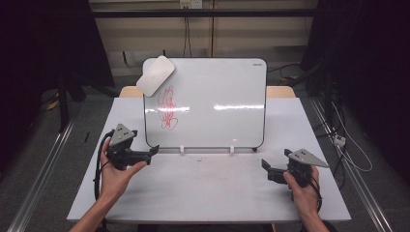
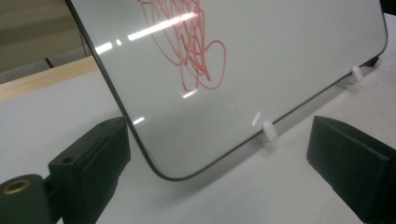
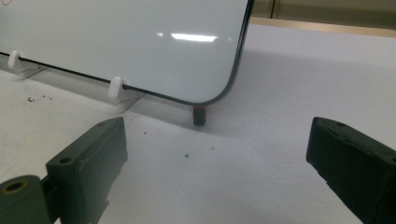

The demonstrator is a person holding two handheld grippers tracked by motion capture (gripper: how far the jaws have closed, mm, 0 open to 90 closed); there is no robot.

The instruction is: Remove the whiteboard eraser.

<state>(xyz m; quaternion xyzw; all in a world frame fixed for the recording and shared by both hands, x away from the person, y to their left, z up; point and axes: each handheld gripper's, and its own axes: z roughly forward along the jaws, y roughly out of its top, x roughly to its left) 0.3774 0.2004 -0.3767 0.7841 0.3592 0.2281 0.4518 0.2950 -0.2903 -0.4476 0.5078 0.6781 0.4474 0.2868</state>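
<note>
- The whiteboard (image 1: pixel 212 104) stands propped on the table (image 1: pixel 208 193), leaning back, its lower edge caught by two small white clips (image 1: pixel 182 149); seen from the high camera it sits toward twelve o'clock of the tabletop's middle
- A red scribble (image 1: pixel 167 109) covers the board's left part, and a white eraser (image 1: pixel 155 75) clings to its corner at about eleven o'clock, tilted and overhanging the edge
- The left gripper (image 1: pixel 153 152) hangs just off the board's lower corner at seven o'clock, jaws spread wide with nothing between them; in the left gripper view that rounded corner (image 2: pixel 161 170) shows between the two black pads, not touched
- The right gripper (image 1: pixel 265 166) rests near the table's four o'clock side, jaws also parted and empty, pointed at the board's lower right corner (image 3: pixel 219 95) and its small dark foot (image 3: pixel 199 115)
- The eraser looks light and rigid-backed with a soft face (probably held on by a magnet, so expect a small tug as it breaks free); I judge the best hold is across its narrow width, pads on the two long sides, where it juts past the board's edge
- The board itself seems thin, stiff and glossy, so pads would slide on its face; pressing hard while wiping could tip it back off the clips
- Steadying its right edge at three o'clock with the free gripper would likely help
</note>
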